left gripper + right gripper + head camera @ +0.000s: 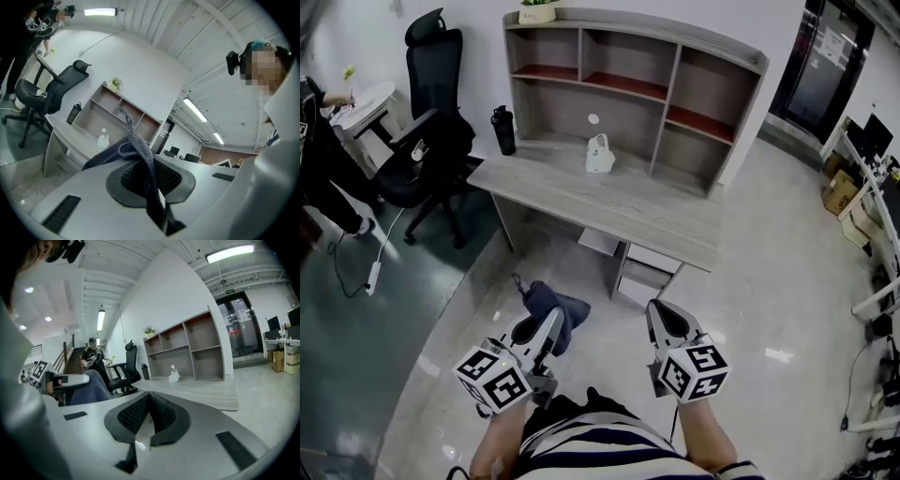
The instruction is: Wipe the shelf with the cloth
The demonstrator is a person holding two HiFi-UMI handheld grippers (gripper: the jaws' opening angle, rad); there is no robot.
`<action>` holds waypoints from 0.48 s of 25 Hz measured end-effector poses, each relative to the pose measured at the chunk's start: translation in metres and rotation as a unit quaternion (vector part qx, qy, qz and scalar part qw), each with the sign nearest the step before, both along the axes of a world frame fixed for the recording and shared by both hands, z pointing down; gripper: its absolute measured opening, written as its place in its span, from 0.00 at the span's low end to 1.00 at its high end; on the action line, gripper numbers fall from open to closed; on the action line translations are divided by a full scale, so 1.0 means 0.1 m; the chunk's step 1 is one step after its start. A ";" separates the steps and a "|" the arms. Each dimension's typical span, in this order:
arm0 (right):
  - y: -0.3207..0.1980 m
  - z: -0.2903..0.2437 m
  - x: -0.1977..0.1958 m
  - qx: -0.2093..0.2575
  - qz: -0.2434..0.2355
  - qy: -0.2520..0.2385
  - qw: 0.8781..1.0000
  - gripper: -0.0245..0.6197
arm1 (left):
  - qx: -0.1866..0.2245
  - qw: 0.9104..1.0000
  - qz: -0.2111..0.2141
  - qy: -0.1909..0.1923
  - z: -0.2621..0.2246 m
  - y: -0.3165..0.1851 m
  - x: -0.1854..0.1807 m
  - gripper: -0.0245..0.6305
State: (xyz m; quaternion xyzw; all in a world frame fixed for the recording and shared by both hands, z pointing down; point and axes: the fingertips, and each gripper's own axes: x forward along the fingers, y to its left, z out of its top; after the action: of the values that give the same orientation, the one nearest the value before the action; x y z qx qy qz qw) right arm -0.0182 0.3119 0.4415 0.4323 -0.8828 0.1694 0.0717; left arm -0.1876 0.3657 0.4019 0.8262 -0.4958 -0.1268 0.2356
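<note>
A grey desk (675, 220) carries a shelf unit (623, 89) with several open compartments, some lined red; it also shows as the shelf unit (110, 112) and the shelf unit (187, 350) in the gripper views. My left gripper (546, 323) is shut on a dark blue cloth (555, 309), which hangs out past the jaws as the cloth (136, 150) in the left gripper view. My right gripper (664, 323) is shut with nothing in it, jaws pressed together (147, 411). Both grippers are held low, well short of the desk.
A black bottle (503, 129) and a small white object (599, 155) stand on the desk. A potted plant (537, 9) tops the shelf. A black office chair (431, 131) sits left of the desk, with a person (323, 159) beyond it. Boxes and desks (862, 178) line the right.
</note>
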 end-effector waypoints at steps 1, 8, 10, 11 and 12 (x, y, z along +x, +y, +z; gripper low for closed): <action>-0.01 0.00 0.02 -0.002 -0.003 -0.005 1.000 0.08 | 0.001 1.000 0.000 0.002 0.00 -0.01 0.03 0.09; -0.06 0.08 0.17 -0.017 -0.007 -0.018 1.000 0.08 | -0.004 1.000 0.008 0.000 0.03 -0.05 0.22 0.09; -0.06 0.11 0.19 -0.025 -0.007 -0.020 0.999 0.08 | -0.008 1.000 0.010 -0.005 0.06 -0.07 0.23 0.09; -0.07 0.13 0.19 -0.028 -0.006 -0.020 0.999 0.08 | -0.008 1.000 0.012 -0.009 0.07 -0.09 0.24 0.09; -0.08 0.14 0.20 -0.031 -0.005 -0.021 0.999 0.08 | -0.006 1.000 0.013 -0.013 0.08 -0.11 0.24 0.09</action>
State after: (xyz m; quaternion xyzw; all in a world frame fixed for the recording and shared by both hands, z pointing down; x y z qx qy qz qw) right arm 0.0020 0.3039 0.4556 0.4218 -0.8807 0.2049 0.0672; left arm -0.1635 0.3543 0.4097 0.8327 -0.4887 -0.1099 0.2360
